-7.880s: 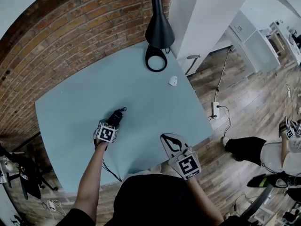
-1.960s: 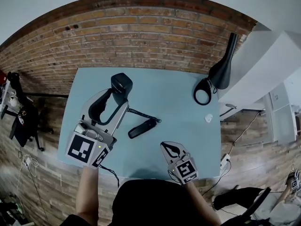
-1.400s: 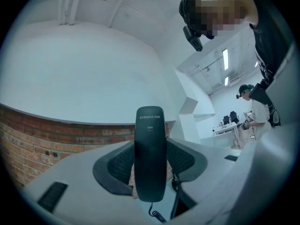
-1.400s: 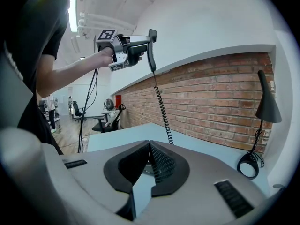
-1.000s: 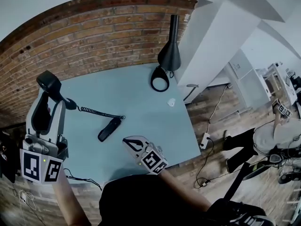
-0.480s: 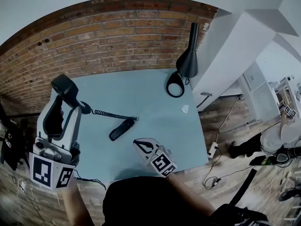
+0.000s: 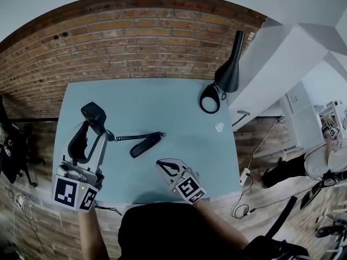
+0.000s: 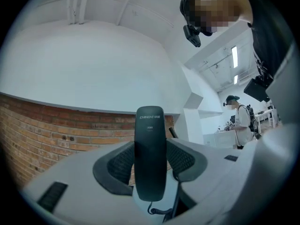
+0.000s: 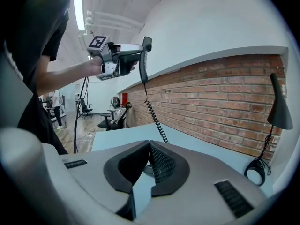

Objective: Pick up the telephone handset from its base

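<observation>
Brick wall (image 7: pixel 152 37) runs behind everything, well beyond both sets of jaws, and the pale blue-green bench (image 7: pixel 179 107) spreads out below them. A black lamp (image 7: pixel 227 72) stands far off to the right of the right jaws. The left gripper (image 7: pixel 92 134) is up in the air, clear of the bench, with its jaws standing wide and clamped on the black handset (image 8: pixel 150 125), which stands upright between the pads with its top end poking out above them. The right gripper (image 9: pixel 149 149) hangs low over the near edge of the bench, jaws closed together with nothing in them. The slim dark base (image 7: pixel 145 145) lies on the bench, below and to the right of the left jaws and ahead of the right ones. A coiled cord (image 7: pixel 127 138) sags from the handset's lower end down to it. The handset looks light, stiff and smooth-sided, so it may swivel or slip; gripping across its narrow middle, as here, seems soundest. The cord could drag the light base along.
</observation>
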`<state>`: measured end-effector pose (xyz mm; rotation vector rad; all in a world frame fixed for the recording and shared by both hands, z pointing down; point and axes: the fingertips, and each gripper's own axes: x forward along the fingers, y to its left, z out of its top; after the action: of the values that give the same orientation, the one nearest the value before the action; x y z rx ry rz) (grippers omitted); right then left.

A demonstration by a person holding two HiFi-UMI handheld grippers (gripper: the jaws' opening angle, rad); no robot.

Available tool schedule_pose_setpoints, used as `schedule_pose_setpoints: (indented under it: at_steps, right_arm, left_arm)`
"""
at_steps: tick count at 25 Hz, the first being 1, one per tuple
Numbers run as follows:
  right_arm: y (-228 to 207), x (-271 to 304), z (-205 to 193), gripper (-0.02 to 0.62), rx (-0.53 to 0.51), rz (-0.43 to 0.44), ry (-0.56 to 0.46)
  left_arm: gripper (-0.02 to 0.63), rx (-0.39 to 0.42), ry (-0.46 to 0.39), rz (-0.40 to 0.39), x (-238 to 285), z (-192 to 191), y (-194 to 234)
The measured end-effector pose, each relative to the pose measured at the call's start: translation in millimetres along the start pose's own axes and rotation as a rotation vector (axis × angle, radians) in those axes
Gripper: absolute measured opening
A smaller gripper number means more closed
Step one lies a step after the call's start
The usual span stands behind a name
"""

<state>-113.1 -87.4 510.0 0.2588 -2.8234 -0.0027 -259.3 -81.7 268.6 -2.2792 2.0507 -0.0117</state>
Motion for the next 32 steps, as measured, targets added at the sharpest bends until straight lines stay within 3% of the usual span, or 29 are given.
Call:
schedule_pose_setpoints:
  at_steps: [12,23,32]
  right_arm:
    - [15,15,8,0.026,0.001,0.02,0.007]
    - [29,25,12,0.026,-0.001,-0.003,-0.012]
    - [28,25,45,0.026,-0.045,-0.077,-0.125]
  left_arm:
    - [0.236,-0.036,0.04,-0.01,-21,-57,0]
    - [0.238,-0.04,0.079,-0.087,-38,-122,-14]
    - [0.238,-0.082,0.077,-0.145,-51,-157,-27]
